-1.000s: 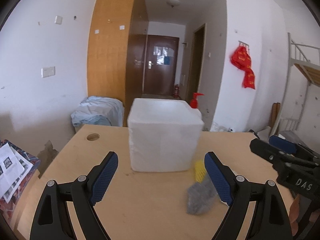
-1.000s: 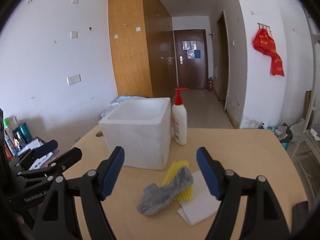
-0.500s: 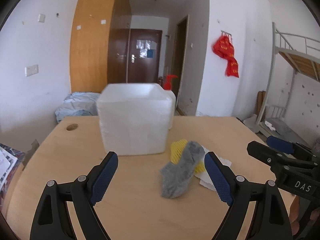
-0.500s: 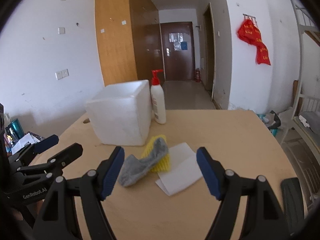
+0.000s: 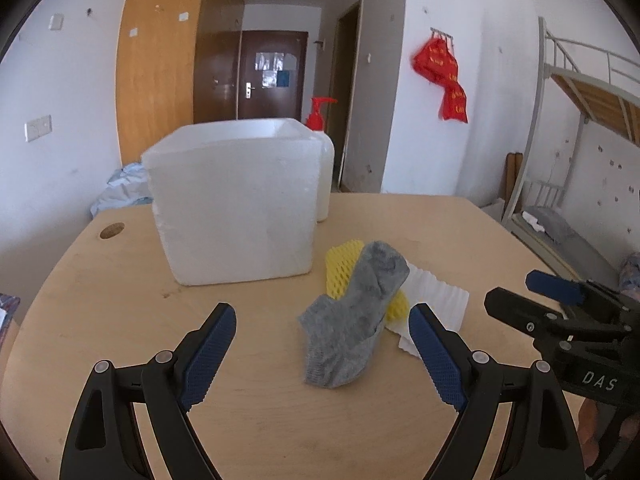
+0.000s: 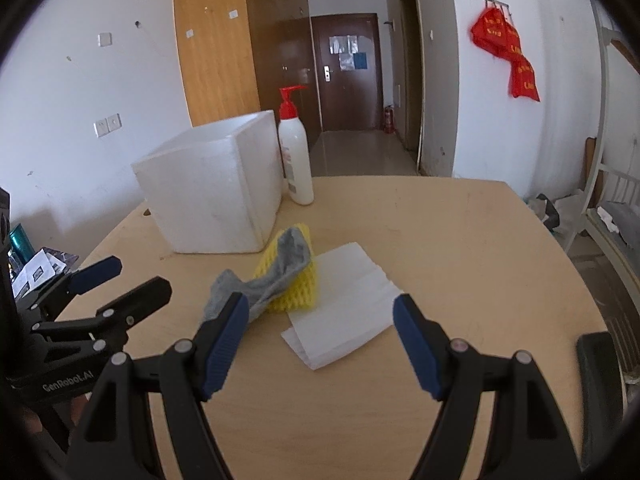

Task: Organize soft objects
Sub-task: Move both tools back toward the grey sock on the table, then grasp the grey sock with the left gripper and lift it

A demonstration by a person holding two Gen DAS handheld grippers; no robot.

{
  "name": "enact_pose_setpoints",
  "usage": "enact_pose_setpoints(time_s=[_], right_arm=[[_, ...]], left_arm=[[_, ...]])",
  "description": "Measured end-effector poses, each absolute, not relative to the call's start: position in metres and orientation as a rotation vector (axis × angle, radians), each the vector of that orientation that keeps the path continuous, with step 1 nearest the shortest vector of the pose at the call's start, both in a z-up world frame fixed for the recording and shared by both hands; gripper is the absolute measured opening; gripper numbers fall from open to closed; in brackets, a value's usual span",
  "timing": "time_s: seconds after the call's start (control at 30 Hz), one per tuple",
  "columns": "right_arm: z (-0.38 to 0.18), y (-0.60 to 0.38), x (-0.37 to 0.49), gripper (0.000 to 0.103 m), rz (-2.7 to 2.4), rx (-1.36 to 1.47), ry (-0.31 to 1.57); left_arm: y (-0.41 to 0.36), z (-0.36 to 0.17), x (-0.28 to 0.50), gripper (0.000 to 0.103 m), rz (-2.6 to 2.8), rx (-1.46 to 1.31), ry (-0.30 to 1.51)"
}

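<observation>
Socks and packing scraps lie heaped together near the middle of the wooden bench [image 5: 120, 320], just beside the white foam box [image 5: 236, 208], which stands open-topped and is probably where the soft things are meant to go. The grey sock [image 5: 356, 312] is draped over the yellow foam net [image 5: 340, 260], so it likely has to come off first. The white foam sheet [image 6: 344, 304] lies flat beneath and beside the net, touching it.

The left gripper [image 5: 320, 356] hangs above the bench with its jaws spread wide and nothing between the blue pads, the sock lying just ahead of them. The right gripper [image 6: 320, 340] is likewise released and empty, aimed over the white sheet. In my judgement, each is lined up on its own piece so the two can pick in parallel.

The sock is knitted, limp and crumpled, and should bunch under a pinch. The net is a springy lattice sleeve. The sheet is thin, ribbed and folded, lying flat enough that catching an edge may be awkward. The box is rigid, grainy polystyrene. A pump bottle [image 6: 296, 164] with a red nozzle stands right behind it.
</observation>
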State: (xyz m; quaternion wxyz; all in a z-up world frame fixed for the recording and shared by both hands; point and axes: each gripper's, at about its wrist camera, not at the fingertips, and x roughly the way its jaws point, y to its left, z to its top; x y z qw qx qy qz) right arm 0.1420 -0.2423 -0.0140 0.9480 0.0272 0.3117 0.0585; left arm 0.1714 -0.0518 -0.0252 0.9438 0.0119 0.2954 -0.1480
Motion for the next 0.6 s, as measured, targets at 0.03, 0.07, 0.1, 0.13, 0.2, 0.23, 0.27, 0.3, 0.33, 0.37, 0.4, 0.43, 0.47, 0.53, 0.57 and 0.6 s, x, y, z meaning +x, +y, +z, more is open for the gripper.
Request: enact_pose_setpoints(time_s=[0.03,0.07,0.1,0.13,0.2,0.23,0.27,0.3,0.33,0.37,0.4,0.43,0.47,0.53,0.57,0.6], right_arm=[[-0.015,-0.244,0.143,0.078,0.118,0.056,0.638],[-0.017,-0.245,0.144,0.078,0.117,0.055,0.643],[-0.019,-0.247,0.146,0.078,0.118,0.058,0.649],[-0.022,-0.249,0.148,0.078,0.119,0.062,0.656],[-0.024,-0.251,0.152,0.078,0.127,0.068,0.668],[-0.026,-0.251,0.154,0.078,0.128,0.07,0.671],[-0.027,-0.252,0.157,0.078,0.123,0.07,0.678],[-0.03,-0.254,0.16,0.078,0.121,0.074,0.682],[-0.032,-0.256,0.163,0.078,0.121,0.08,0.69],[-0.034,-0.258,0.166,0.078,0.118,0.085,0.695],[-0.035,-0.259,0.167,0.078,0.116,0.087,0.696],[-0.035,-0.26,0.169,0.078,0.114,0.086,0.698],[-0.036,-0.262,0.17,0.078,0.109,0.081,0.702],[-0.036,-0.265,0.173,0.078,0.097,0.078,0.702],[-0.036,-0.267,0.174,0.078,0.095,0.08,0.704],[-0.036,-0.269,0.174,0.078,0.097,0.083,0.707]], left_arm=[[-0.054,-0.027,0.173,0.089,-0.304,0.029,0.607],[-0.056,-0.029,0.175,0.089,-0.31,0.031,0.615],[-0.058,-0.03,0.178,0.089,-0.314,0.032,0.623],[-0.061,-0.032,0.181,0.089,-0.321,0.037,0.632],[-0.066,-0.036,0.185,0.089,-0.336,0.048,0.646],[-0.069,-0.039,0.188,0.089,-0.338,0.055,0.658],[-0.071,-0.042,0.191,0.088,-0.339,0.056,0.667],[-0.071,-0.043,0.193,0.088,-0.341,0.056,0.674],[-0.073,-0.046,0.196,0.088,-0.35,0.054,0.689],[-0.074,-0.048,0.199,0.088,-0.351,0.056,0.703],[-0.075,-0.05,0.202,0.088,-0.348,0.06,0.714],[-0.077,-0.053,0.205,0.088,-0.349,0.067,0.72],[-0.079,-0.055,0.207,0.088,-0.352,0.072,0.727],[-0.081,-0.062,0.213,0.088,-0.347,0.076,0.756],[-0.082,-0.065,0.216,0.088,-0.346,0.076,0.773],[-0.082,-0.068,0.219,0.088,-0.349,0.073,0.791]])
